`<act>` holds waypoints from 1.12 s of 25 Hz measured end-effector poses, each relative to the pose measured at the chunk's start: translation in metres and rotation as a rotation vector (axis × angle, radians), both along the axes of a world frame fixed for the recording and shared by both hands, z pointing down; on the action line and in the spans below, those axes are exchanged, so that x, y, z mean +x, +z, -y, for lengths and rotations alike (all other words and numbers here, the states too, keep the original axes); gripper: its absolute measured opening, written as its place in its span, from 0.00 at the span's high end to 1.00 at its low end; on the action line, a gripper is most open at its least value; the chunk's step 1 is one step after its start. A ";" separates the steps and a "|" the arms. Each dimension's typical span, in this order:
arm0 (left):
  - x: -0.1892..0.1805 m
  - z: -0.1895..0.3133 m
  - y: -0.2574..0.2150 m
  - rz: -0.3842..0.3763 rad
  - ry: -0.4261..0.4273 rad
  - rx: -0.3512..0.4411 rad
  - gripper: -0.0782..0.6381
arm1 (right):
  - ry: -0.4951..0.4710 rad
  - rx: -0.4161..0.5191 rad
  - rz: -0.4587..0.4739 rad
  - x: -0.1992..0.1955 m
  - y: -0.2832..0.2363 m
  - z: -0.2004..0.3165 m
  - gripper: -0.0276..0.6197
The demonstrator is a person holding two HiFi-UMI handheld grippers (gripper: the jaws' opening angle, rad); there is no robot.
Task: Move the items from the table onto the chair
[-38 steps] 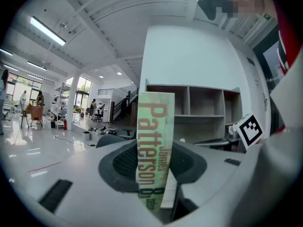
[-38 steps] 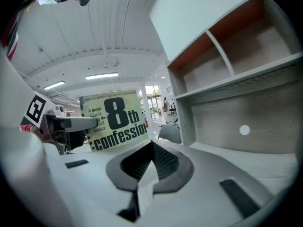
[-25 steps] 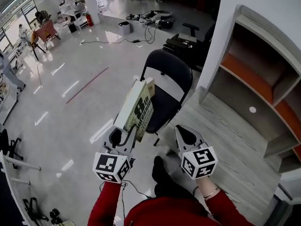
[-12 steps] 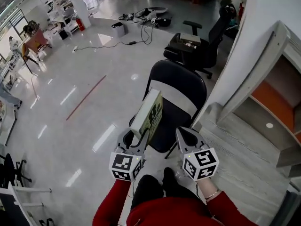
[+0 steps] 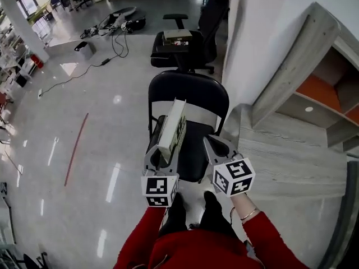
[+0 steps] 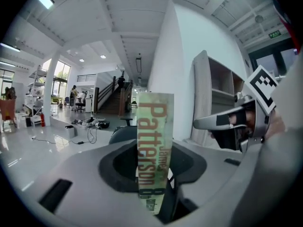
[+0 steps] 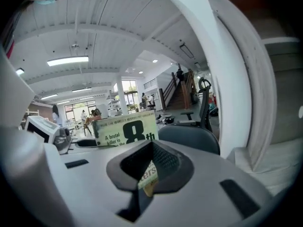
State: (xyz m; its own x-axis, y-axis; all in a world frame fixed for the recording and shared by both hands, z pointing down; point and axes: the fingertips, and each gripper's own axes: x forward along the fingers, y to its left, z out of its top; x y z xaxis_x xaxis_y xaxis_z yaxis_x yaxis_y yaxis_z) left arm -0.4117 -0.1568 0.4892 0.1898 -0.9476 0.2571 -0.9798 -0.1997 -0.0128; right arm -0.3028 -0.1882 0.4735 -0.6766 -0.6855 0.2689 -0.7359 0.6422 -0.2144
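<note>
While hanging over the seat of the black folding chair [image 5: 190, 97], grips a book [image 5: 171, 129] by its lower edge in the jaws of the left gripper [image 5: 159, 153], clenched on it with the book standing upright and clear of the seat. Shows the spine in the left gripper view, lettered in red down its length. Holds the right gripper [image 5: 216, 148] just beside the left, also above the front of the seat. Pinches a small printed slip [image 7: 148, 174] in the right jaws, closed on its lower end, with only a few letters readable. Faces the chair's back, with a white wall and a grey shelf unit [image 5: 314, 83] to the right, a glossy floor [image 5: 84, 150] to the left, and an office chair [image 5: 188, 46] beyond. Wears red sleeves [image 5: 140, 237] at the bottom of the head view.
</note>
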 end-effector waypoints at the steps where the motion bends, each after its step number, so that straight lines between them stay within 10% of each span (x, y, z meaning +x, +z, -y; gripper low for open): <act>1: -0.002 0.005 0.001 -0.005 0.019 0.001 0.66 | 0.032 0.013 -0.007 -0.002 -0.001 0.004 0.94; 13: -0.006 0.036 0.124 -0.002 0.022 -0.159 0.66 | 0.238 -0.085 -0.048 0.003 0.066 -0.002 0.94; 28: 0.010 0.102 0.208 0.001 -0.019 -0.111 0.66 | 0.291 -0.139 -0.030 0.001 0.144 0.002 0.94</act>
